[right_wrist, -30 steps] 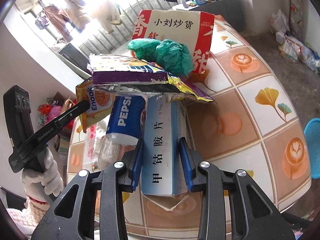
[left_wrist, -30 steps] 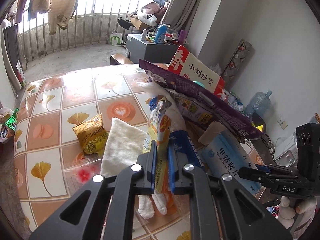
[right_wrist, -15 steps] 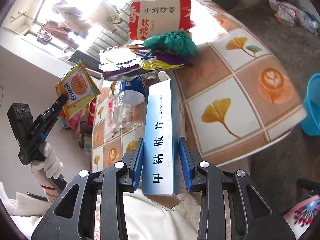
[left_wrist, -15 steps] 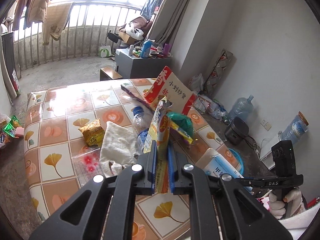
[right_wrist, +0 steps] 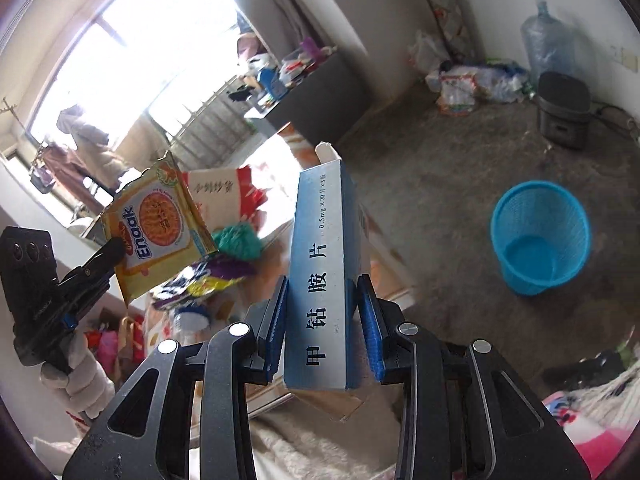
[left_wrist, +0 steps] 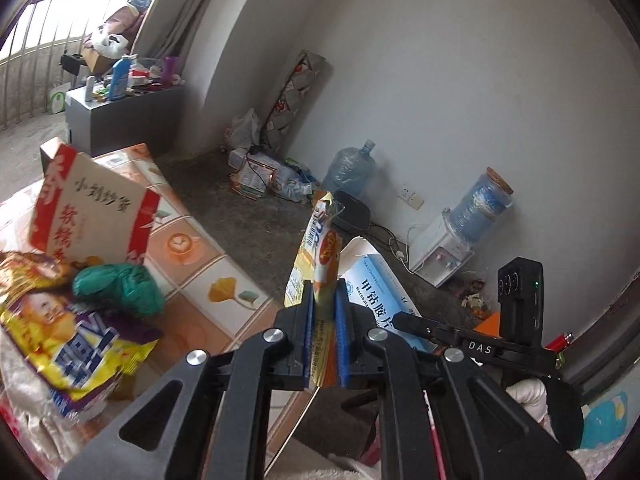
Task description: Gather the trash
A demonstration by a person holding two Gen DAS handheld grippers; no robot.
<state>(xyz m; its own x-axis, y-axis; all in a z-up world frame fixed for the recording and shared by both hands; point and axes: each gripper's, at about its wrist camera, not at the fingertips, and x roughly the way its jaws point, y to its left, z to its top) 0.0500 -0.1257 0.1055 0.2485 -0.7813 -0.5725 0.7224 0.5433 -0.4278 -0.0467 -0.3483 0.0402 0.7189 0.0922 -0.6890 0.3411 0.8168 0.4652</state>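
Both loads have swung off the tabletop [left_wrist: 224, 300]; my right gripper [right_wrist: 322, 316], clamped on the blue box [right_wrist: 320, 280], is nearer the bin [right_wrist: 540, 236], ahead-right; left gripper [left_wrist: 324, 336] pinches the wrapper [left_wrist: 322, 256].

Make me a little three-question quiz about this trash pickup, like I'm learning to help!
1. True or false: the right tool is shut on a blue medicine box.
2. What does the left tool hold? A) a green plastic bag B) a yellow Enaak snack wrapper C) a water jug
3. Fill in: the blue wastebasket stands on the ____.

Key
1. True. Its pads press both sides of the box.
2. B. The yellow Enaak snack wrapper is pinched between the pads; the green plastic bag lies on the tiled table.
3. Floor, upright, and it looks empty.
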